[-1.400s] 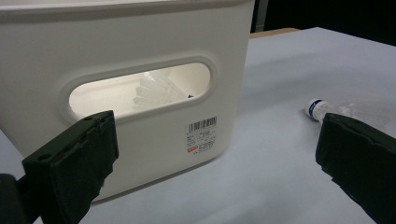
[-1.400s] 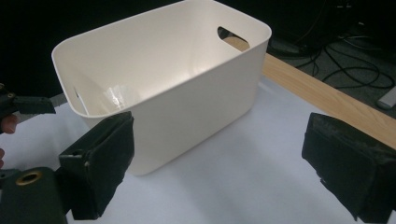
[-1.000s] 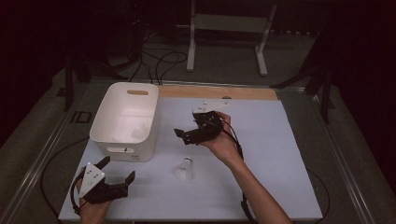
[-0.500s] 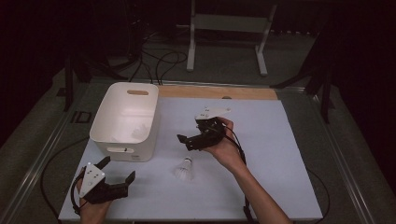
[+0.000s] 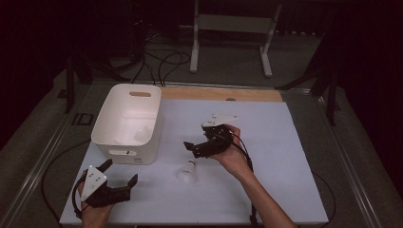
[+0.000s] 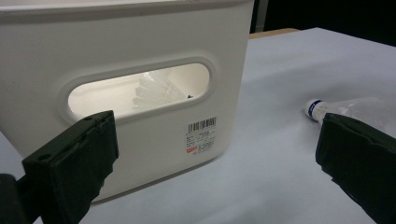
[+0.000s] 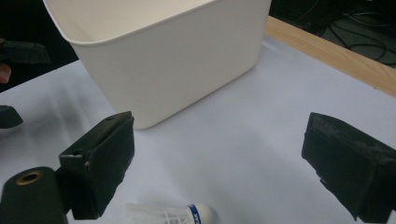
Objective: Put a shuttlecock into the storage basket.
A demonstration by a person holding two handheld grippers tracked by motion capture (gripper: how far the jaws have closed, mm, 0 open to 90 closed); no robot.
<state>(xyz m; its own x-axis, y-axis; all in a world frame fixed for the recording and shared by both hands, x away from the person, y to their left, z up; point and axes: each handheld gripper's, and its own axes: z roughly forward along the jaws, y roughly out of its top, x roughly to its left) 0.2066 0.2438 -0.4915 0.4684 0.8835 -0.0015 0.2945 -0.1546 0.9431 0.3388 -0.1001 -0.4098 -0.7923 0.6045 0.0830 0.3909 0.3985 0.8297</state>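
Right tool (image 5: 190, 148) hovers, jaws apart, between bin (image 5: 114, 142) and shuttlecock (image 5: 187, 172).

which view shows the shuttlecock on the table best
The high view: the whole shuttlecock lies on the white table, just below the open right gripper. The right gripper view catches it cut off at the bottom edge; the left gripper view shows its cork end, the skirt partly behind a jaw.

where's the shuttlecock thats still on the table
In the high view the shuttlecock lies on its side on the white table, just below the open right gripper and to the right of the white bin.
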